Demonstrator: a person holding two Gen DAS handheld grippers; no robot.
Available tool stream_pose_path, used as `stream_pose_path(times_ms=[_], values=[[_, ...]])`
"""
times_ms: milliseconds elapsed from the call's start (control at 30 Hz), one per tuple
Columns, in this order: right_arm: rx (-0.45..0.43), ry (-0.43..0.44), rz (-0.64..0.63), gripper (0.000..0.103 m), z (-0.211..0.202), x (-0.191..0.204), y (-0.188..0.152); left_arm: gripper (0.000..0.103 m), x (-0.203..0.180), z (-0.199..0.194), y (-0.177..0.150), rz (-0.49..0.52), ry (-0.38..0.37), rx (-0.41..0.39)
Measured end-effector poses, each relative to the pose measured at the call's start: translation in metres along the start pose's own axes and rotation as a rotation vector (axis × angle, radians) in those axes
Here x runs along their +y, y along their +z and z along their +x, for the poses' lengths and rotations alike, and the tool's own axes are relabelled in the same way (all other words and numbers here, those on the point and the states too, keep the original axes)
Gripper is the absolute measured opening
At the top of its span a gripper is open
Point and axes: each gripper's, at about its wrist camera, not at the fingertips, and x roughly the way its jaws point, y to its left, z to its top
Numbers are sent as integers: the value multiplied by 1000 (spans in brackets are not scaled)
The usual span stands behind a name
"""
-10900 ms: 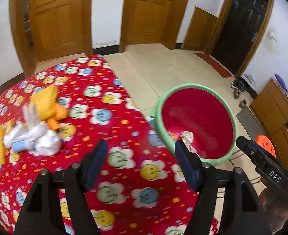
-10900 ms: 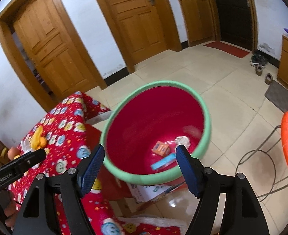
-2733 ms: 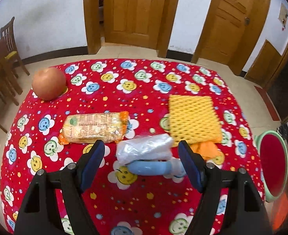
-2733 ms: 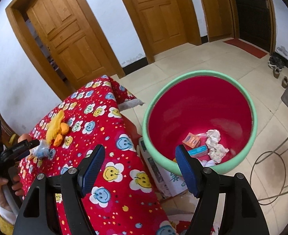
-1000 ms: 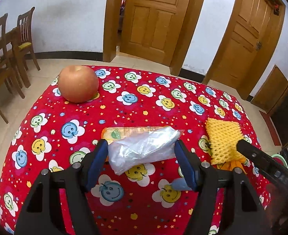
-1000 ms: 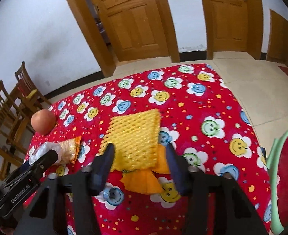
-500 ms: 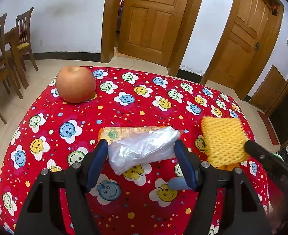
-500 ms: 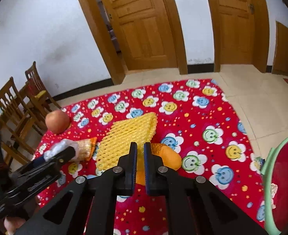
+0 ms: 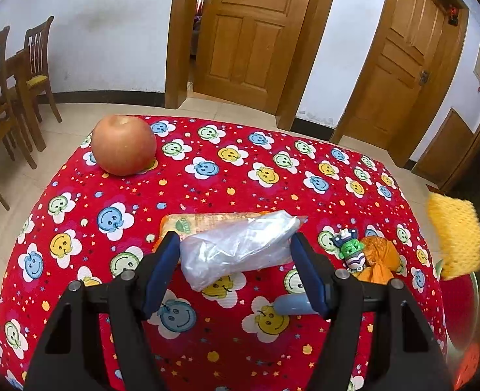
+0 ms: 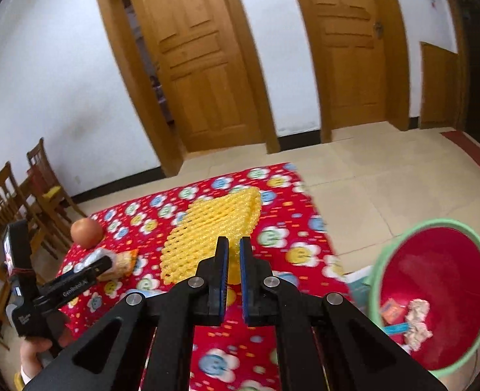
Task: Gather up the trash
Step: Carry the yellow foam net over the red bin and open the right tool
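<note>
The surface (image 9: 227, 169), covered by a red smiley-print cloth, carries an apple (image 9: 123, 145) at the far left. The green-rimmed red bin (image 10: 435, 296) stands on the floor to the right and already contains scraps. The yellow foam net (image 10: 207, 231) is held clear of the surface by the right tongs (image 10: 234, 254), whose jaws are pinched narrow on its near edge. The clear plastic bag (image 9: 240, 249) is clamped between the jaws of the left tongs (image 9: 235, 260), above a biscuit packet (image 9: 207, 220). A small toy figure (image 9: 351, 252) and an orange wrapper (image 9: 378, 260) lie to the right.

For the step in hand, the net should be carried fully over the bin mouth before release, since a light, springy sheet can catch on the rim. The pinch should be kept firm during travel.

Compared with half a second earlier, the net is swung further right towards the bin, which exposes the toy figure; the bag is unchanged.
</note>
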Motion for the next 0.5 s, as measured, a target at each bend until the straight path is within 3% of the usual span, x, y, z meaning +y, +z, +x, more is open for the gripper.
stream_pose_path(times_ms=[500], values=[[-58, -226, 179, 7, -61, -111, -18, 70, -13, -5, -1, 34, -3, -17]])
